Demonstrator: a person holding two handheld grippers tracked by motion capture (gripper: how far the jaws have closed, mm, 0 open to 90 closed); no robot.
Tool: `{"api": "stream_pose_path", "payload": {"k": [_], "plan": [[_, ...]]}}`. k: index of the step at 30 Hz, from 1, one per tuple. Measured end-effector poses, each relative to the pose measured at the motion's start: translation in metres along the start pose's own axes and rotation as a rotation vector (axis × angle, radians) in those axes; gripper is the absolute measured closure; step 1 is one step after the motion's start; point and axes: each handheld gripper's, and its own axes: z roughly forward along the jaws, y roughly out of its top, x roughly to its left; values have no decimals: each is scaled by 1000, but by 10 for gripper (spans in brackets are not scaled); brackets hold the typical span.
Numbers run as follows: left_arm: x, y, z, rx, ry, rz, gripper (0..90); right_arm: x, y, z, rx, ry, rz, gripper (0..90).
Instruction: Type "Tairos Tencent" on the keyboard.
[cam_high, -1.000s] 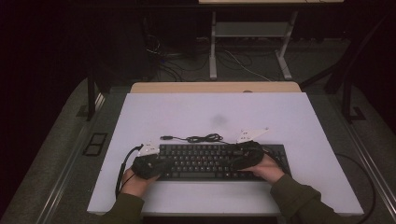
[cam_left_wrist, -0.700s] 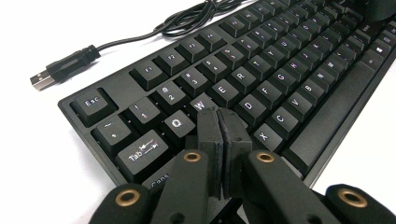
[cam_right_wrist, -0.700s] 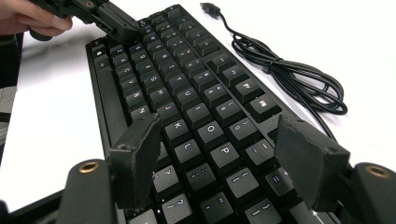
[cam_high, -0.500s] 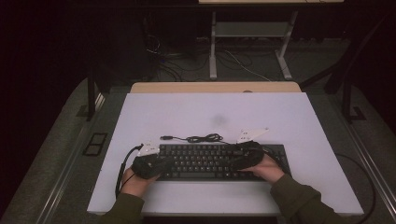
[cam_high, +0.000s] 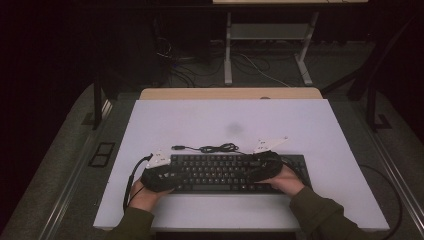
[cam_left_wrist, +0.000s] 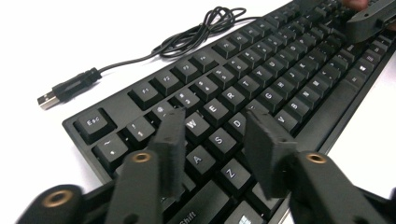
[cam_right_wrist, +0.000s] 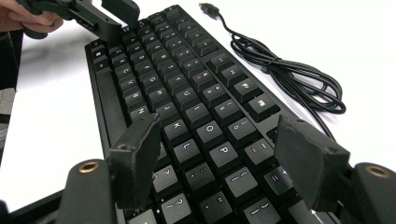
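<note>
Since a moment ago the left gripper (cam_left_wrist: 215, 140) has just been spreading its fingers (cam_left_wrist: 170, 144) — nothing is caught between them, only the A, S and W keys lie below. Both hands have kept their place. The keyboard (cam_high: 220, 172) — black, full-size, pale legends on matte keycaps — lies flat near the front of the white desk (cam_high: 200, 125), its cable (cam_high: 215, 148) coiled just behind it, plug loose. The right gripper (cam_right_wrist: 219, 154) hovers released over the keyboard's right half.
</note>
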Motion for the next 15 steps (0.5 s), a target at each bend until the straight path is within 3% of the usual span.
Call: {"api": "stream_pose_path", "payload": {"k": [3,7,15], "plan": [[-1,0,2,-1,-11,-13,465,0,0,0,0,-1,4,322],[-4,2,4,-6,-1,3,346,0,0,-1,3,-4,9,338],[-7,4,9,2,-6,4,211,-1,0,-2,5,-20,29,350]]}}
